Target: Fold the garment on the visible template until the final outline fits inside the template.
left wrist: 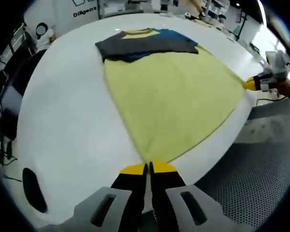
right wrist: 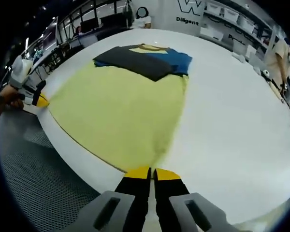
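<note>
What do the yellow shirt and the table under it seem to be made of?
The yellow shirt looks like soft knit cloth with a matte finish: it lies limp and flat and gives no shine. Its folded sleeves are dark grey and blue, seemingly the same cloth. The table looks like a hard, smooth white board, perhaps laminate or plastic: it is even and slightly glossy.

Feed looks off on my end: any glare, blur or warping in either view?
Left gripper view: fisheye bends the white table into a dome; window glare washes out the upper right; the garment is slightly soft. Right gripper view: same curving; the yellow hem near the right tool looks smeared; background shelves are blurred.
</note>
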Tool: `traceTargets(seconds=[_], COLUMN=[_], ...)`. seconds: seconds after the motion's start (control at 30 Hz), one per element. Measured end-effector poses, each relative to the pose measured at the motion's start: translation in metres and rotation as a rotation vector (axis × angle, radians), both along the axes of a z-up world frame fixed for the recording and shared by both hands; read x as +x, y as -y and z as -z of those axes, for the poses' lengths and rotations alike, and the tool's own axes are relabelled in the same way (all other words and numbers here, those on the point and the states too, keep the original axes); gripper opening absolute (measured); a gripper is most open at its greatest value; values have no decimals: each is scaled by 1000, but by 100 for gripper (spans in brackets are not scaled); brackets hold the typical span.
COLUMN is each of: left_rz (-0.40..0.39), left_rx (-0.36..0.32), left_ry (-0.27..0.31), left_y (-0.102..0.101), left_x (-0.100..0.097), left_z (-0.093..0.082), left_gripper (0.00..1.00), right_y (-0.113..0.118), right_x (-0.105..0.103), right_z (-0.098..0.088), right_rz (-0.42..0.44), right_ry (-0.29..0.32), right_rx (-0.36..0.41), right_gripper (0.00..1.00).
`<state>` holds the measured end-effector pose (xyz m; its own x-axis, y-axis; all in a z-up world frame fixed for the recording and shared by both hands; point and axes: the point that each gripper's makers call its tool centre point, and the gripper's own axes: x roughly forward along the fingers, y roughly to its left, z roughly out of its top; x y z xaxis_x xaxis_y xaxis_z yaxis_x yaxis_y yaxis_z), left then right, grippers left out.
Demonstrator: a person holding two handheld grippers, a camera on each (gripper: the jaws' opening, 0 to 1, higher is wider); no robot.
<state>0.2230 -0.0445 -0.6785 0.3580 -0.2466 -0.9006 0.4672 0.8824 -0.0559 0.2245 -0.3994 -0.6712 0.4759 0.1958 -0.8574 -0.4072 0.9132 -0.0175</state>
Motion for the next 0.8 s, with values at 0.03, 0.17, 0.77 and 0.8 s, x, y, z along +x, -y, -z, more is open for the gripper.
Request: traceTargets(seconds=[0.03,0.17,0.77,0.8], left_rz=[13,51,92,94], left_rx=[6,30,41,38], left_ry=[-6,-12,-114,-120], left_y=[0,-1,-3,-3], left_x=[-2,-6,-34,-36], left_z=[0,0,1,2], left_gripper=[0,0,0,0], right_y=[0,-4,-4,-4], right_x=[-2,-10,-40,-41], right_z=[0,0,1,1], right_rz=[-1,-31,-27,-23], right_ry=[-2,-26,-133,-137], right_rx=[0,-6,9,10], right_gripper=[0,0,0,0])
